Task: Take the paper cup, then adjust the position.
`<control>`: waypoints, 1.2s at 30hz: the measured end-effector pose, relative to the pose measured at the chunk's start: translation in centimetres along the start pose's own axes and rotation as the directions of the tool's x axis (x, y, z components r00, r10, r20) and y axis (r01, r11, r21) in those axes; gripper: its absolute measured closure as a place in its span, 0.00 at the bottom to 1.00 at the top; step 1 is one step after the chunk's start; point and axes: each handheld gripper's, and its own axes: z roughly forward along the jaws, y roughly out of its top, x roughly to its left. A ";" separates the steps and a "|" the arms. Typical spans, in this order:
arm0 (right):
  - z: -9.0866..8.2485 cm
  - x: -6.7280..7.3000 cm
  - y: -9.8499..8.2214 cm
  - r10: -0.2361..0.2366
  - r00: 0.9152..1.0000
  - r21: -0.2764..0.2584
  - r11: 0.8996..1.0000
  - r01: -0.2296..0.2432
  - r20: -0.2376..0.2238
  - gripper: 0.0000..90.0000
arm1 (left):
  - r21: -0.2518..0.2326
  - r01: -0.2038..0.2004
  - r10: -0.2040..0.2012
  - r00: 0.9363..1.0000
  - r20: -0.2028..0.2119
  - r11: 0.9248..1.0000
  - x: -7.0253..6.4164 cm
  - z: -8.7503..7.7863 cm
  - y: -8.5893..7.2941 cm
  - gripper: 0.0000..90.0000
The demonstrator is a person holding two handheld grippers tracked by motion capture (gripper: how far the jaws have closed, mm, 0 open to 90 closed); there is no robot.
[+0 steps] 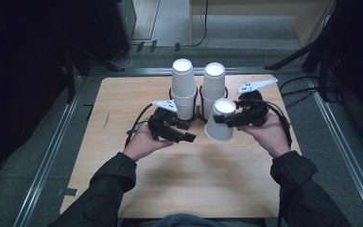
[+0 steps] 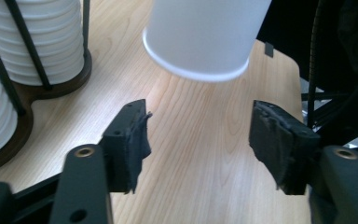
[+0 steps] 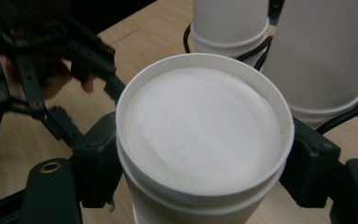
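While my right gripper is clamping the upturned cup upright, my left gripper is waiting wide-jawed just left, nearer me.

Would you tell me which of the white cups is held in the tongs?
The single upside-down cup, gripped by the right tongs; the others sit stacked in the rack.

The right tongs hold a white paper cup upside down above the wooden tabletop. The left tongs are open, just beside the cup, with nothing in them. Behind them, two stacks of cups stand in a dark holder.
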 end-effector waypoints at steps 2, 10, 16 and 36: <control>0.8 0.4 -0.9 -0.026 1.000 0.007 1.000 0.026 -0.011 0.28 | 0.004 -0.011 0.011 1.000 0.001 1.000 0.0 -0.1 -0.2 0.37; 3.1 1.8 -3.6 -0.117 0.990 -0.042 0.993 0.114 -0.082 0.28 | 0.015 -0.028 0.027 0.999 0.037 1.000 -0.4 -0.2 -1.2 0.20; 4.0 2.6 -4.0 -0.138 0.984 -0.030 0.990 0.136 -0.112 0.28 | 0.037 -0.055 0.054 0.998 0.045 0.998 -0.9 0.0 -2.1 0.12; 5.9 3.8 -4.9 -0.150 0.964 -0.083 0.987 0.135 -0.218 0.27 | 0.013 -0.055 0.055 0.999 0.003 0.998 -1.1 0.9 -3.2 0.00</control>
